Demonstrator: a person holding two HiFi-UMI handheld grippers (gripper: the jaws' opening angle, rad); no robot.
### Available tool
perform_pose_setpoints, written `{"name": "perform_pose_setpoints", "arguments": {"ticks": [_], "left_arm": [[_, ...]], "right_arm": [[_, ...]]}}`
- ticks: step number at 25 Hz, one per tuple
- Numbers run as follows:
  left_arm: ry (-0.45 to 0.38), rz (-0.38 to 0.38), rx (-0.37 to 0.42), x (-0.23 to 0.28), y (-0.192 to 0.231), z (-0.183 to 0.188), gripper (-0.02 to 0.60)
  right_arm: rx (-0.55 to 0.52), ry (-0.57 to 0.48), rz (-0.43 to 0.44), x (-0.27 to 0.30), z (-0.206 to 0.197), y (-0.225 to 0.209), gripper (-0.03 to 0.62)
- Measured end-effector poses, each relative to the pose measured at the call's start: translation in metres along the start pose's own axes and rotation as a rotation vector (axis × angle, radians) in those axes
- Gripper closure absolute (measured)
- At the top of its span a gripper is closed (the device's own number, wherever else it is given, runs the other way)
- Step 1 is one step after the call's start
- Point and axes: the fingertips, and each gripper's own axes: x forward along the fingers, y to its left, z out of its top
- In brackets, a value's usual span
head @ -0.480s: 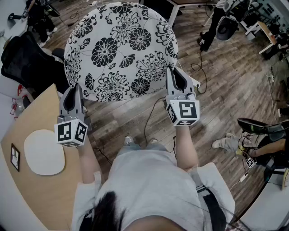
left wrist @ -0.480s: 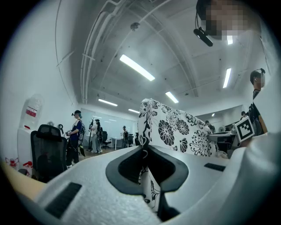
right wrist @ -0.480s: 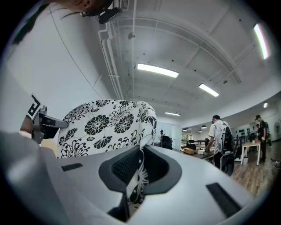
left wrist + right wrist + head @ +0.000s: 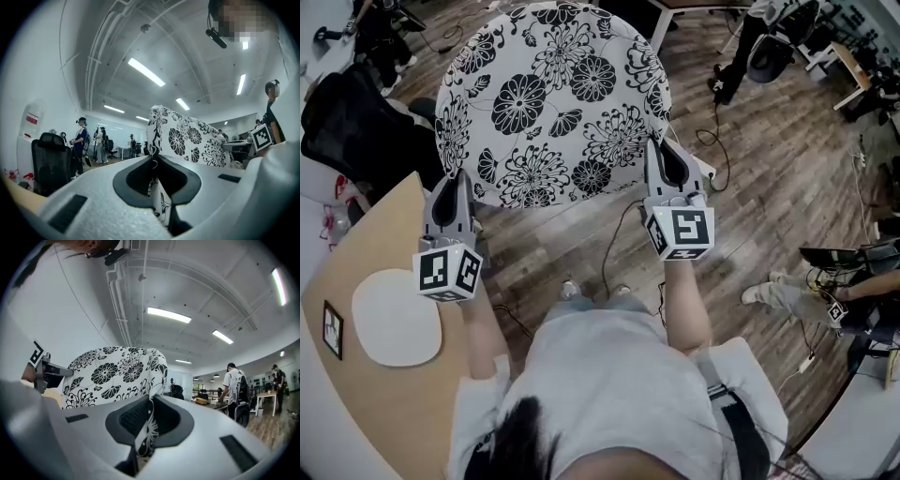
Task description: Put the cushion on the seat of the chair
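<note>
A round white cushion point(image 4: 553, 103) with black flower print hangs in the air over the wooden floor, held by its near edge at two corners. My left gripper point(image 4: 455, 187) is shut on its left edge, and the fabric point(image 4: 161, 140) runs down between the jaws. My right gripper point(image 4: 661, 155) is shut on its right edge, the printed cloth point(image 4: 145, 423) pinched between the pads. In the right gripper view the cushion point(image 4: 117, 373) spreads to the left. No chair seat shows under the cushion.
A black office chair point(image 4: 356, 122) stands at the left. A light wooden table point(image 4: 403, 375) with a white oval pad point(image 4: 394, 319) lies at the lower left. Cables point(image 4: 619, 234) trail over the floor. A seated person's legs point(image 4: 825, 291) are at the right.
The cushion and both grippers have barely shifted. The seated person at the right edge has moved a little.
</note>
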Motion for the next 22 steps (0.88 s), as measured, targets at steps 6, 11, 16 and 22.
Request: {"name": "perform_pose_setpoints", "arguments": {"ticks": [6,11,16,22], "left_arm": [[-0.003,-0.019,0.002,-0.002,-0.001,0.003,0.560],[-0.019,-0.017,0.007,0.000,0.002,0.002,0.560],[-0.010,-0.024,-0.014,0.003,0.004,-0.006,0.560],[-0.008,-0.018,-0.013,0.003,0.002,-0.002,0.560]], "right_arm": [[0.020,0.017,-0.019,-0.005,-0.002,0.001,0.568],[0.011,0.022,-0.017,0.002,0.000,0.001,0.566],[0.009,0.021,-0.026,0.001,-0.002,-0.001,0.566],[0.029,0.009,-0.021,0.003,0.001,-0.005,0.566]]}}
